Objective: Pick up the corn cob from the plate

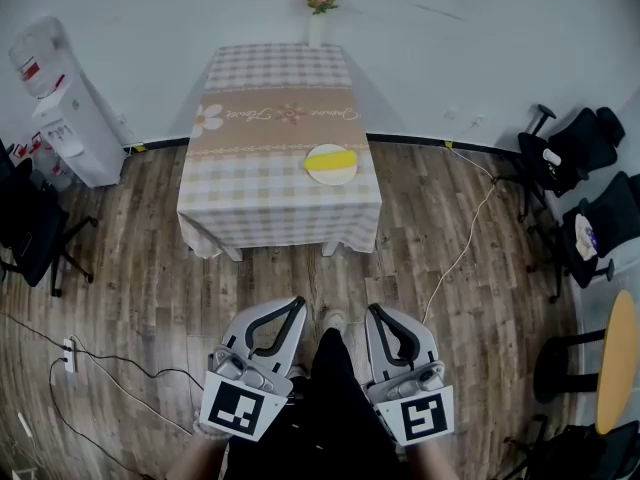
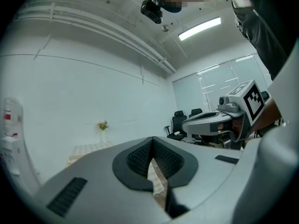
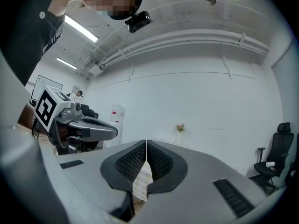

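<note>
Upper-centre desk [image 1: 270,183] bears a plate [image 1: 335,176] holding the corn cob [image 1: 331,160]; left hand-held gripper [image 1: 297,303] and right hand-held gripper [image 1: 373,311] are closed, empty.

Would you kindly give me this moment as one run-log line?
stage: pre-reach | corn cob: on plate, untouched | plate: on table, far ahead | left gripper: shut, empty | right gripper: shut, empty

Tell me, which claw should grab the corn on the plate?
Probably the right claw, but only just. The plate with the corn cob sits at the right near corner of the table. Both claws, the left claw too, are shut, empty and far from it.
</note>
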Motion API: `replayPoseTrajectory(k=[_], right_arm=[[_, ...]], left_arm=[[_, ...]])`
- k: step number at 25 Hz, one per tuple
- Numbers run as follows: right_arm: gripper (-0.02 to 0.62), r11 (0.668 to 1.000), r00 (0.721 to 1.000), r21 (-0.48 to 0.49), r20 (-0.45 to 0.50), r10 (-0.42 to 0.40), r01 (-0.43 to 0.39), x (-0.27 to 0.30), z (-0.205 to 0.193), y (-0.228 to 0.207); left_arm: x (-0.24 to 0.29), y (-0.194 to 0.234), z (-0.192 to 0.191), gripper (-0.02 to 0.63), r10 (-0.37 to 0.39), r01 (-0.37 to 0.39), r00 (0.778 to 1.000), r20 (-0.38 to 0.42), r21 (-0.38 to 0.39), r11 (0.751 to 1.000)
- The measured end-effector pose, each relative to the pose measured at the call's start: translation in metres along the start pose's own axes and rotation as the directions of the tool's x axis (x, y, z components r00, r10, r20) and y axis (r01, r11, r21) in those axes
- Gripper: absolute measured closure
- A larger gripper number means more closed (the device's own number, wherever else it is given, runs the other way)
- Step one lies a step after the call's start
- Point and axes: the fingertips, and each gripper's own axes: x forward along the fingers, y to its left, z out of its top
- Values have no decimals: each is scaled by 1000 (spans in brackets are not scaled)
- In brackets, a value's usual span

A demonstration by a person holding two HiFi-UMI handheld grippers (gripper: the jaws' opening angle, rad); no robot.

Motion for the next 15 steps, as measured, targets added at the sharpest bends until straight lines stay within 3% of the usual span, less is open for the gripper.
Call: replayPoseTrajectory(k=[4, 10, 15], right_arm=[[552, 1000, 1000, 5, 2, 10, -10, 11, -3, -9], [552, 999, 999, 2, 21, 43, -43, 37, -6, -30], [552, 997, 997, 5, 32, 72, -72, 61, -10, -52]], left_arm=[[11, 8, 1, 594, 16, -16, 1000, 19, 17, 1000], [36, 22, -9, 593, 46, -46, 998, -31, -8, 999], [63, 34, 1, 593, 66, -66, 998, 12, 44, 997]])
